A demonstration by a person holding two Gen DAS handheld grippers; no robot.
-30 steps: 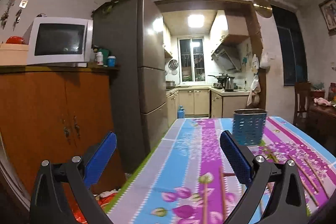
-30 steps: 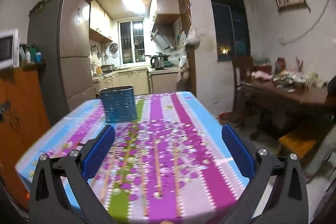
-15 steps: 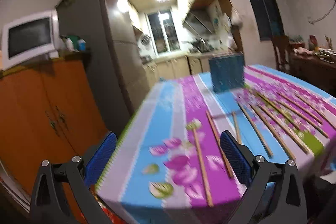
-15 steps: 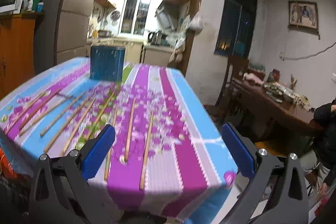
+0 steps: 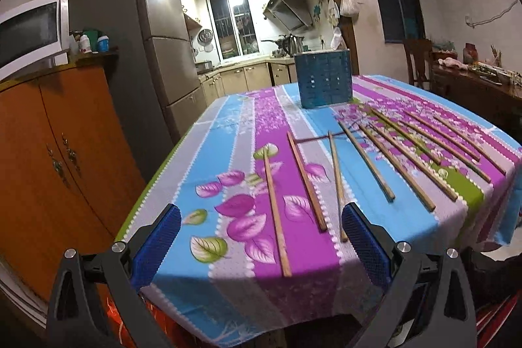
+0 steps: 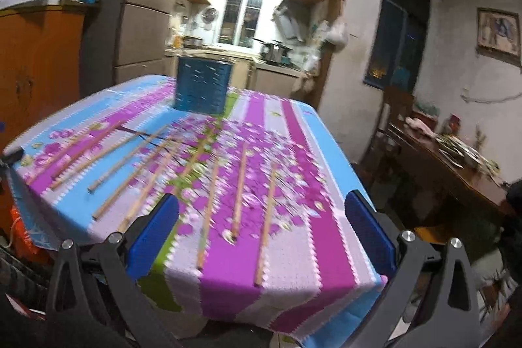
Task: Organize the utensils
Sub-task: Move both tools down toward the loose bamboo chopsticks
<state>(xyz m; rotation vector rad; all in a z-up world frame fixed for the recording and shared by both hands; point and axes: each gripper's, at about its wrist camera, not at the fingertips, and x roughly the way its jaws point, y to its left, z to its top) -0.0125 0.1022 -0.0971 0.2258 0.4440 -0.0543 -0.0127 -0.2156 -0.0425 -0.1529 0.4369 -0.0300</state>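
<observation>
Hovering at near table edge, both grippers empty. Left gripper (image 5: 261,237) w/ blue pads (image 5: 161,245) spread wide apart, nothing between, aimed over the near-left corner of the tablecloth (image 5: 228,136). Right gripper (image 6: 261,229) likewise spread wide, nothing gripped, aimed at the near-right part of the cloth; right wrist view motion-blurred.

Wooden chopsticks (image 5: 275,214) laid out singly on the cloth, roughly parallel, pointing away toward the far end, spaced apart in a row across the table. Leftmost three nearest left gripper: one (image 5: 306,181) just right of the first, next (image 5: 336,181) ending close beside the right pad. More sticks (image 5: 396,165) fanned out toward the right edge. In right wrist view, three sticks (image 6: 238,191) lying ahead between the pads, others off to the left.

Blue perforated utensil holder (image 5: 324,79) upright at far end of table, well apart from the sticks; looks empty at rim, inside not visible.

Beyond: orange cabinet (image 5: 58,158) left w/ microwave (image 5: 29,31) on top, grey fridge (image 5: 146,54), lit kitchen (image 5: 241,31) behind.
</observation>
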